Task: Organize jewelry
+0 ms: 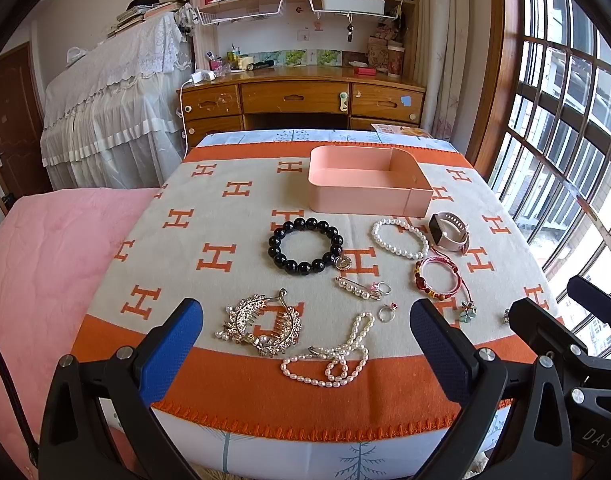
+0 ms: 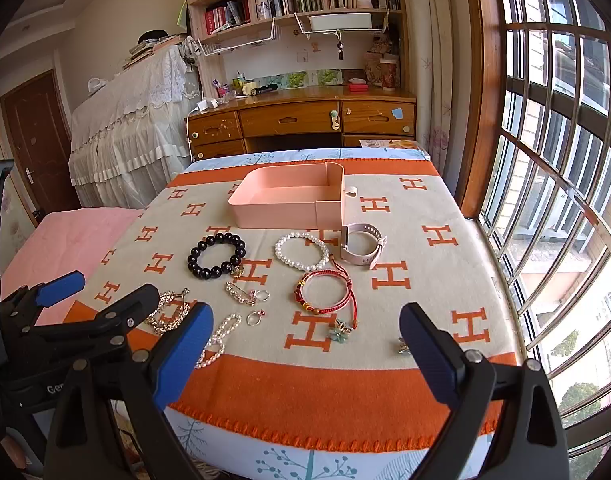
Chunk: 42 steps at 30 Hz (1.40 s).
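Two handheld grippers were held side by side, both pointed forward and angled slightly downward. The left gripper (image 1: 305,344) had its jaws spread wide apart, with nothing between its blue-padded fingers (image 1: 169,356). The right gripper (image 2: 305,354) was likewise spread wide, its blue pads (image 2: 181,356) gripping nothing. In the right wrist view, the left gripper (image 2: 101,292) appeared at the lower left, just beside the right one. No hands or arms were visible in either view.

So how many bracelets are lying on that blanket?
3. A black bead bracelet sits left, a white pearl bracelet beside the watch, and a red cord bracelet nearer the grippers. None seems hidden.
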Motion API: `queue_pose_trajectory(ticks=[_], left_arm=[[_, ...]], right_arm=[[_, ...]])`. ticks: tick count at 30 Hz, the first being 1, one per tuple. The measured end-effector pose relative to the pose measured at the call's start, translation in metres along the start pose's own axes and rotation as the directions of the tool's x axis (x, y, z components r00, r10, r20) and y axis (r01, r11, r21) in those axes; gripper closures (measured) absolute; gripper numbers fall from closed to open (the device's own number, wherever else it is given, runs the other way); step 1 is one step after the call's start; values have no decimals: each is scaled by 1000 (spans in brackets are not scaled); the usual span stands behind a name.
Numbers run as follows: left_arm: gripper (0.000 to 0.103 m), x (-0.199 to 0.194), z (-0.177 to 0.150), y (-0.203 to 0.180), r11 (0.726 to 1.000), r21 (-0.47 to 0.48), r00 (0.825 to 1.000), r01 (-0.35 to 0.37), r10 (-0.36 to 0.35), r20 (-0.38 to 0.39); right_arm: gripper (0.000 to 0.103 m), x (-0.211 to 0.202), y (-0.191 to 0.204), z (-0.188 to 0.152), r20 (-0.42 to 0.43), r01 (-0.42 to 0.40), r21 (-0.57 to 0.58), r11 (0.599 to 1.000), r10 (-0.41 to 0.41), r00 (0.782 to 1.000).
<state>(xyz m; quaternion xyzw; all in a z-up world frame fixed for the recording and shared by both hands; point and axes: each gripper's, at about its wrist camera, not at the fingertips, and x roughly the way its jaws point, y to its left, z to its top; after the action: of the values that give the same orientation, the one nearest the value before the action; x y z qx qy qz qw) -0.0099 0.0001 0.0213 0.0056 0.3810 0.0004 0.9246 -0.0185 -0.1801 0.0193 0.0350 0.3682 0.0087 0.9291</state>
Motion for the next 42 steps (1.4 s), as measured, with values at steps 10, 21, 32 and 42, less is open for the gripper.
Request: queue_pose_trajectory(ticks=[10,21,32,42], left_arm=[[1,0,5,-1,1000,-1,1000,1,-1,3],[1,3,8,-2,1000,-2,1000,4,-4,-4],[1,35,8,17,997,-42,995,58,-62,-81],[1,68,26,69,992,-94,989,79,-90,-115]], right_arm=[[8,0,1,2,1,-3,2,1000,3,1000],[8,0,2,2,0,-3,2,1000,3,1000],[8,27,-3,9,-69,12,19,1000,-11,998],[8,62,-29,20,-153,12,63,998,-2,988]])
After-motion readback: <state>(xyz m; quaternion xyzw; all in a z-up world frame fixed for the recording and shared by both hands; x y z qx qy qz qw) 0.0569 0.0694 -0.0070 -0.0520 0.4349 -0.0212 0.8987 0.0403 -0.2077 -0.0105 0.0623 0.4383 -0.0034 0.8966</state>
